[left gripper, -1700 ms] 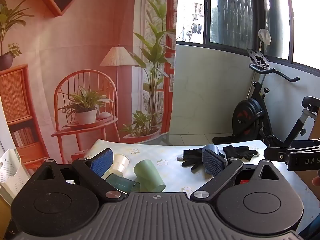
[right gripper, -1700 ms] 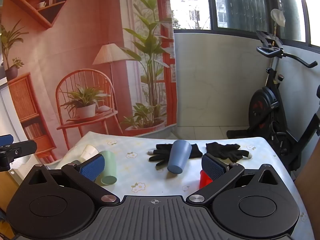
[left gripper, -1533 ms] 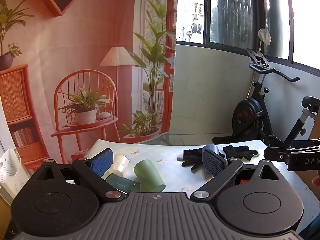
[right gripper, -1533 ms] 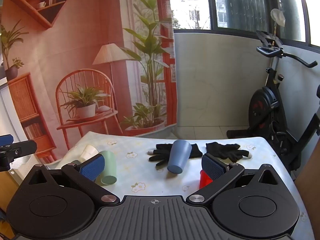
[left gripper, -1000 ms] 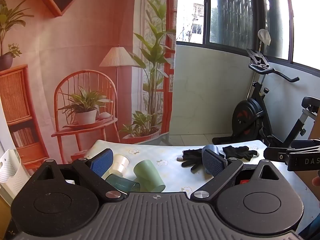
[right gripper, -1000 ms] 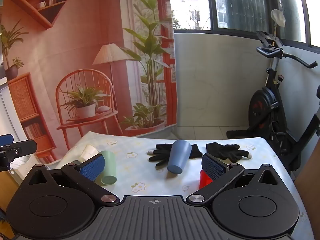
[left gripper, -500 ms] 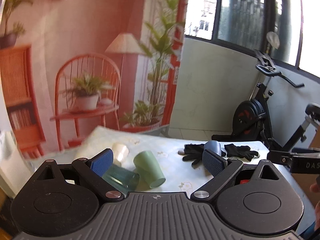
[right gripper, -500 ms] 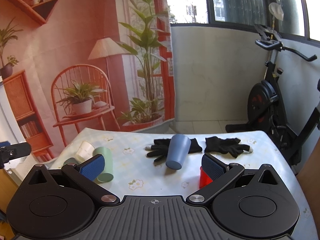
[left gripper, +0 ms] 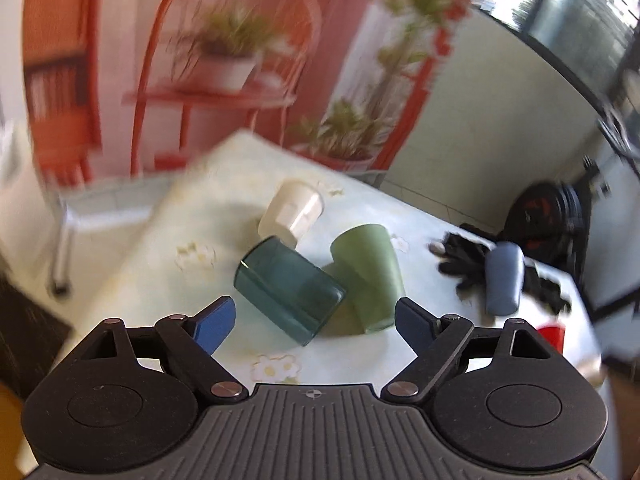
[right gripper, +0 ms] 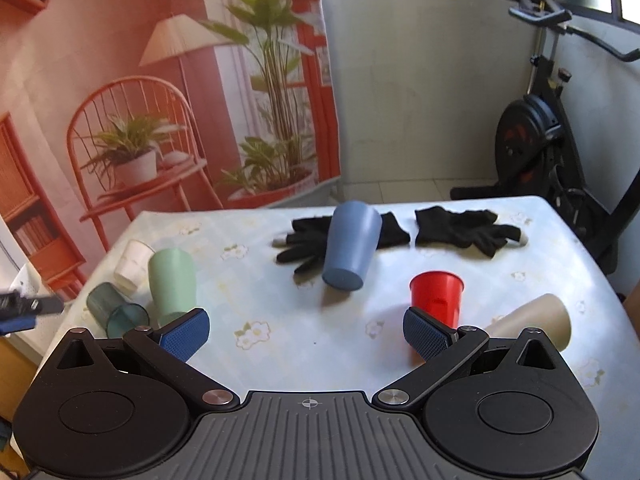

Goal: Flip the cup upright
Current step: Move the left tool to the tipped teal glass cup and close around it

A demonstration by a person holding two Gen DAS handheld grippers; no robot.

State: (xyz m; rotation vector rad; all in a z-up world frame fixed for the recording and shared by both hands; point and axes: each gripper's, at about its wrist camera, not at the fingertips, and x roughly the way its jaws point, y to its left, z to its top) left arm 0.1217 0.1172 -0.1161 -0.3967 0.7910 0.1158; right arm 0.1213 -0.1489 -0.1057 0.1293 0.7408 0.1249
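Several cups lie on their sides on the flowered tablecloth (right gripper: 280, 320). In the left wrist view, a dark teal cup (left gripper: 288, 290), a green cup (left gripper: 370, 274) and a white cup (left gripper: 291, 214) cluster just ahead of my open, empty left gripper (left gripper: 316, 322). A blue cup (right gripper: 352, 246) lies on a black glove. A red cup (right gripper: 436, 298) stands upright by the right finger of my open, empty right gripper (right gripper: 306, 336). A beige cup (right gripper: 532, 320) lies at the right.
Two black gloves (right gripper: 460, 226) lie at the table's far side. An exercise bike (right gripper: 552, 136) stands beyond the far right corner. A printed backdrop hangs behind the table. The left gripper's tip shows at the left edge of the right wrist view (right gripper: 24, 308).
Both grippers have tipped down and moved in toward the table. The left one has swung left and closer to the teal, green and white cups; its view is motion-blurred. No cup has moved.
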